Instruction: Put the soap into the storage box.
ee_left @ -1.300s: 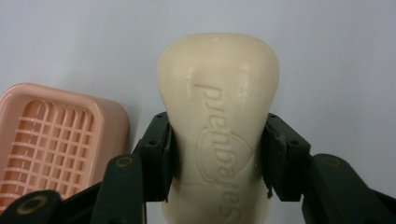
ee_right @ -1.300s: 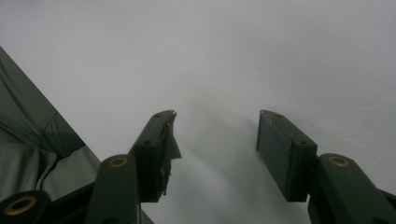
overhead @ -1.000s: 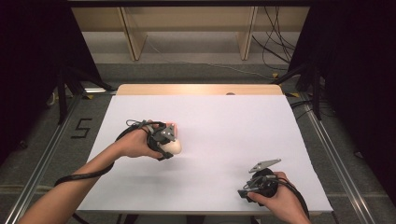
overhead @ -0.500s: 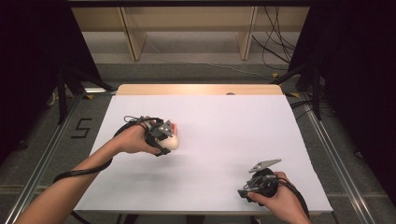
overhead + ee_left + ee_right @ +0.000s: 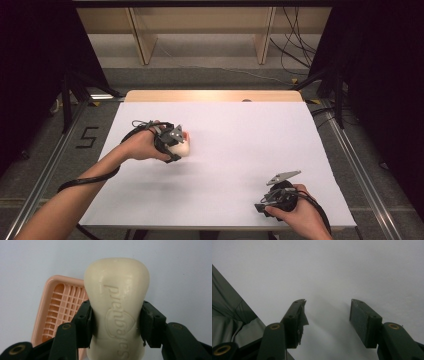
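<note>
Left gripper: We saw the left gripper [image 5: 116, 325] clamped on a cream bar of soap [image 5: 116, 307]; both black pads pressed on its two long sides, about at its middle.

Soap in the grip: The bar stood between the jaws, its rounded end reaching past the fingertips and its other end running down toward the gripper's body. Raised letters were on the face turned to the camera; we could not read them surely.

Soap on the table: In the high view we found the bar of soap [image 5: 183, 148] at the tip of the left gripper [image 5: 176, 142], on the left half of the white table [image 5: 240, 135], at the side of the left hand [image 5: 142, 145] that faces the table's middle.

Soap dish: A peach soap dish [image 5: 58, 312] with a grid bottom lay behind the bar, at its left in the left gripper view. The bar covered the dish's right edge, so we could not tell whether they touched.

Right gripper: The right gripper [image 5: 327, 322] had its jaws standing wide apart, with nothing between them, above the bare white surface.

Right hand: In the high view the right hand [image 5: 295, 215] held the right gripper [image 5: 272, 200] near the front right corner of the table, well apart from the soap.
</note>
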`<move>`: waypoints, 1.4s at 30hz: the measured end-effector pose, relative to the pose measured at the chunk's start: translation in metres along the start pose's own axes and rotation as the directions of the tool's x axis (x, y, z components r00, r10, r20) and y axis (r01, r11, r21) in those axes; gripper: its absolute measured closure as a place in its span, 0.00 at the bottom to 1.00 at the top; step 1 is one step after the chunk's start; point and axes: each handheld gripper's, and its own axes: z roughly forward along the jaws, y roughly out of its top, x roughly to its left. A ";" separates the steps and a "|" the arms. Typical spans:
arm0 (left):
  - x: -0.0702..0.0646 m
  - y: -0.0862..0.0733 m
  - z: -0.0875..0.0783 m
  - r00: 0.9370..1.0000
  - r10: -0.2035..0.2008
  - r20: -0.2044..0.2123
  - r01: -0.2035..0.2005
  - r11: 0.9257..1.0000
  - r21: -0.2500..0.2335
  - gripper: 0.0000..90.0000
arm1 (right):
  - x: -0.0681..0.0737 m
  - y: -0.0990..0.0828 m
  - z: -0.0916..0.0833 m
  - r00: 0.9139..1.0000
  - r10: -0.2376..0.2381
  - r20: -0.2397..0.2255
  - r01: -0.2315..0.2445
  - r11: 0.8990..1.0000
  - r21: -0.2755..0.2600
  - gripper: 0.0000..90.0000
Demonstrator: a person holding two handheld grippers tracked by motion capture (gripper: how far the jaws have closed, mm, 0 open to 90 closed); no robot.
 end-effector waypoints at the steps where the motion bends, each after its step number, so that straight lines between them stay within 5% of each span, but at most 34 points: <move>1: 0.001 0.000 0.000 1.000 0.001 -0.002 -0.001 1.000 0.000 0.55 | 0.000 0.000 0.000 1.000 0.000 0.001 0.000 1.000 0.000 0.52; 15: 0.009 0.003 0.000 0.999 0.036 -0.032 -0.035 0.999 0.027 0.55 | 0.000 -0.001 0.000 1.000 0.007 0.010 -0.007 1.000 0.002 0.51; 23: 0.015 0.001 0.001 0.998 0.034 -0.043 -0.033 0.999 0.033 0.55 | 0.000 0.000 0.001 0.999 0.019 0.032 -0.019 1.000 0.002 0.51; 30: 0.018 0.000 0.003 0.999 0.011 -0.046 -0.009 0.999 0.034 0.55 | 0.000 0.000 0.001 1.000 0.004 0.008 -0.004 1.000 -0.002 0.51; 42: 0.027 -0.001 0.005 0.997 0.033 -0.072 -0.030 0.999 0.046 0.55 | -0.001 0.000 0.002 1.000 0.002 0.016 -0.002 1.000 -0.007 0.51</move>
